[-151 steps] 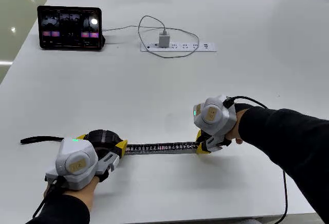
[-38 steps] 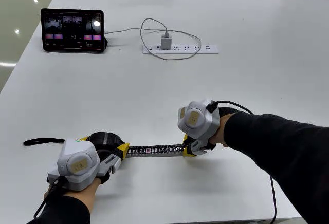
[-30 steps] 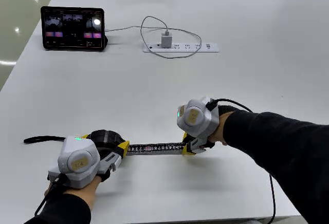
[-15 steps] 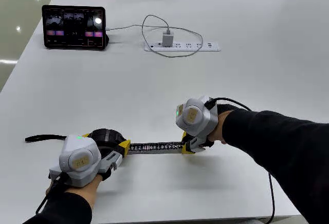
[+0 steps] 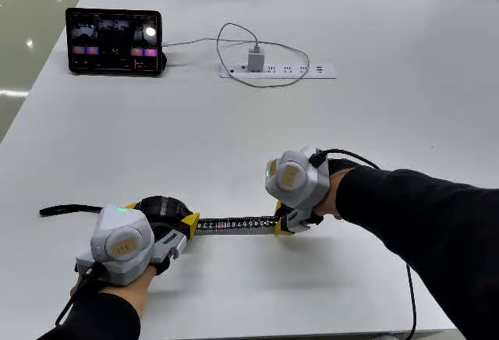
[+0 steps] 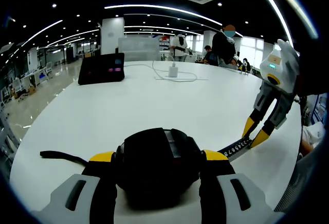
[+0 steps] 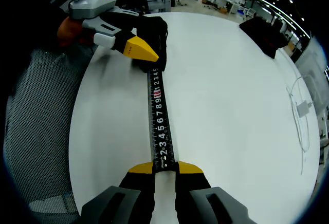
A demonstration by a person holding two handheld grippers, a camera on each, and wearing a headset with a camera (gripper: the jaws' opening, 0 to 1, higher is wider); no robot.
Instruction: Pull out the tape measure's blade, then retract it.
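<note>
left gripper (image 5: 176, 234): low near the table's front edge, its two yellow-tipped jaws clamped on either side of the tape measure (image 5: 160, 209).
tape measure: a round black case with yellow trim, sitting on the white table (image 5: 234, 137) at the person's left; in the left gripper view it sits snug between the jaws.
strap (image 5: 66, 210): thin and black, lying flat on the table, trailing off the case on the side away from the blade.
blade (image 5: 234, 224): drawn out a short way, flat along the table from the case to the right gripper; the printed numbers read clearly in the right gripper view.
right gripper (image 5: 284, 227): tipped down onto the table, jaws pinched together on the blade's free end, apart from the left gripper.
sleeve (image 5: 421, 231): dark, reaching in from the right behind the right gripper, with a black cable (image 5: 351, 153) curving off the gripper's back.
power strip (image 5: 288, 70): white, far up the table, with a white charger (image 5: 255, 61) plugged in.
cord (image 5: 191, 43): pale, running between the tablet and the charger, looping around the charger's end of the strip.
tablet (image 5: 115, 41): propped upright at the far left, screen lit.
</note>
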